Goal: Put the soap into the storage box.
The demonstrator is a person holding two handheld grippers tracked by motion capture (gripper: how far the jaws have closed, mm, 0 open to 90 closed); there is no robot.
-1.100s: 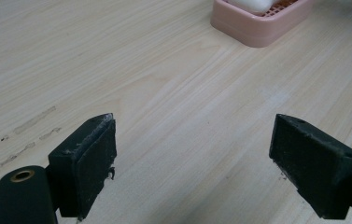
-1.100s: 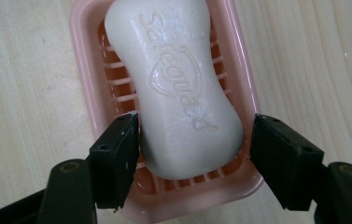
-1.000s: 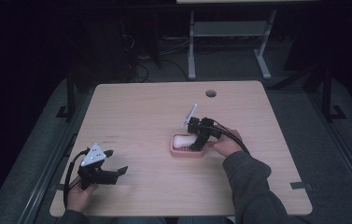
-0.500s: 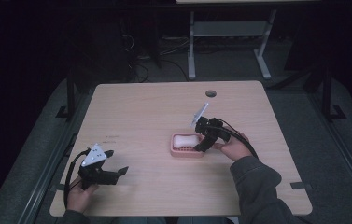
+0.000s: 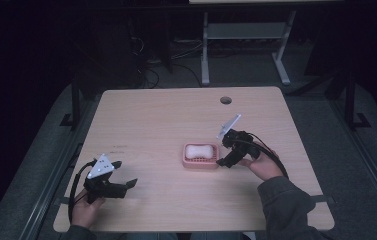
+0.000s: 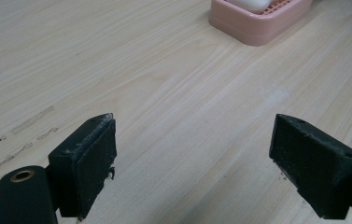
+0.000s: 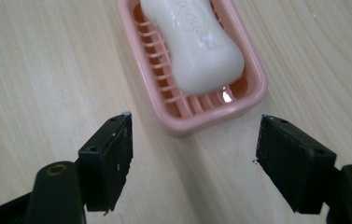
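- The table [image 5: 141,125] is wide and almost bare, so there is free room on every side for the hand to draw away; I judge the step in hand is to leave the soap in its dish and take the right gripper clear.
- The right gripper [image 5: 228,150] stands just beside the right end of the pink soap dish [image 5: 201,162], near the middle of the table. Its jaws have just been opening and are wide apart, with nothing between them; in the right gripper view the dish's near end [image 7: 201,121] lies a little beyond the tips.
- The left gripper [image 5: 121,175] rests near the left front corner, well apart from the dish, its jaws also apart and empty. It is best to keep it there, out of the way.
- To do it well, I would lift the right gripper a little before moving sideways, so that no jaw catches the dish rim and pushes the dish.
- The white soap bar [image 7: 194,44] lies flat inside the dish, along its length, on the ribs. It looks smooth and maybe slippery, so a knock on the dish could make it slide.
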